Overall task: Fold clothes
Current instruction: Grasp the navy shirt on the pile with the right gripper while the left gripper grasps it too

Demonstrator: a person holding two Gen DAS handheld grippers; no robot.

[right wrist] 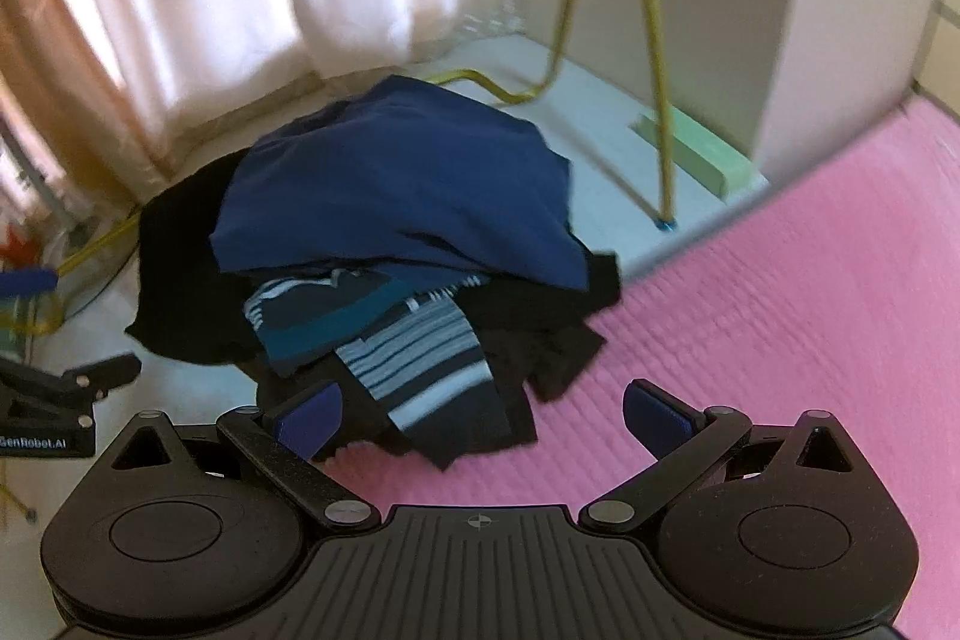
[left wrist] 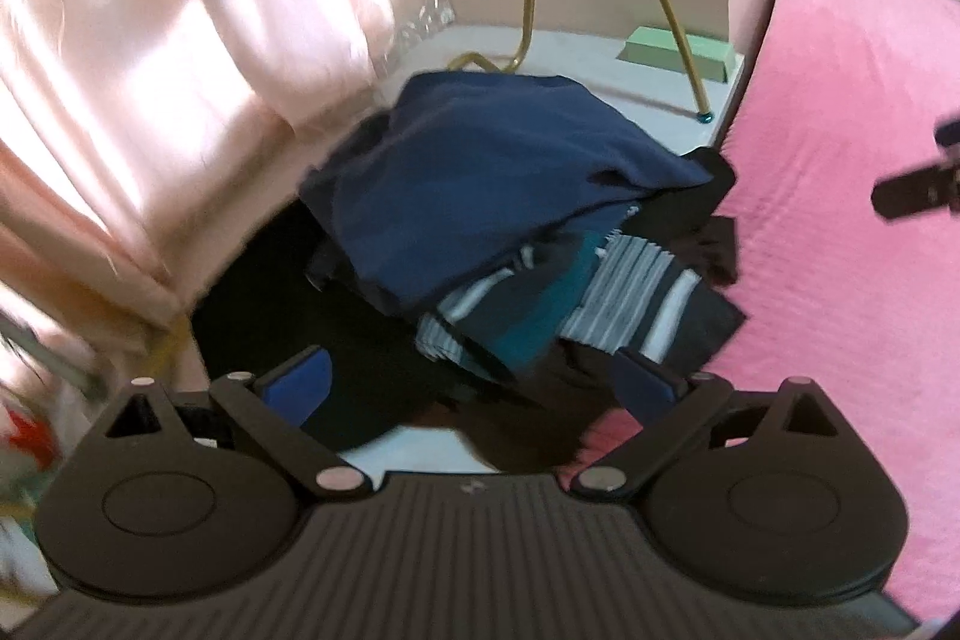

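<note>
Your left gripper (left wrist: 474, 388), jaws wide and empty, sat nearer the clothes pile (left wrist: 516, 226) at twelve o'clock; your right gripper (right wrist: 480, 415) was likewise spread.

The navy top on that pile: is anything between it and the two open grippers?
Nothing visible blocks the navy top; it lies uppermost on the pile. The left gripper and right gripper are open and empty, with the striped garment nearer below.

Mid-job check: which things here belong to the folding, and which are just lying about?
For the job: navy blue cloth garment, striped dark-and-white garment, black garments, pink ribbed mat, both open tongs.
Lying about: pale green block, yellow bent tube, peach curtain.
</note>
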